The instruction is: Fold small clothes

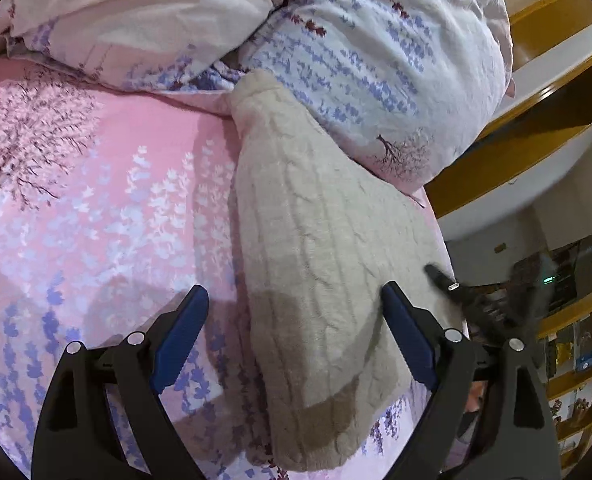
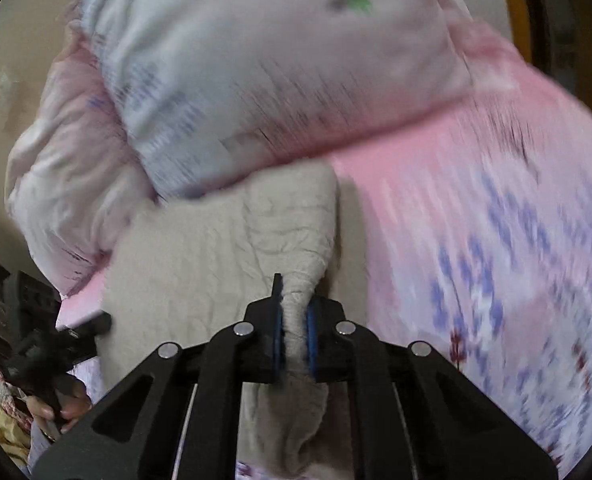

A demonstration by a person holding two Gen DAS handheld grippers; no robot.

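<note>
Your right gripper (image 2: 295, 334) is clamped on a bunched ridge of the beige knit garment (image 2: 224, 256), its blue pads pressed tight against the fabric at the lower centre of the right wrist view. From that pinch the garment spreads away toward the upper left of the frame, up to the floral pillow (image 2: 256, 72).

In the left wrist view, the beige knit garment (image 1: 320, 240) lies as a long strip on the pink floral bedsheet (image 1: 96, 200). Its long axis runs from the bottom centre of the frame up to the pillows at upper centre. Your left gripper (image 1: 296, 320) hovers with its jaws spread wide and nothing between the pads; the strip's near end lies below the gap. Your right gripper, already holding cloth, is the nearer one to work with.

The right wrist view is smeared by motion, so the garment's edges and any sleeves are hard to make out. The garment's bottom end is cut off by the frame in both views.
</note>
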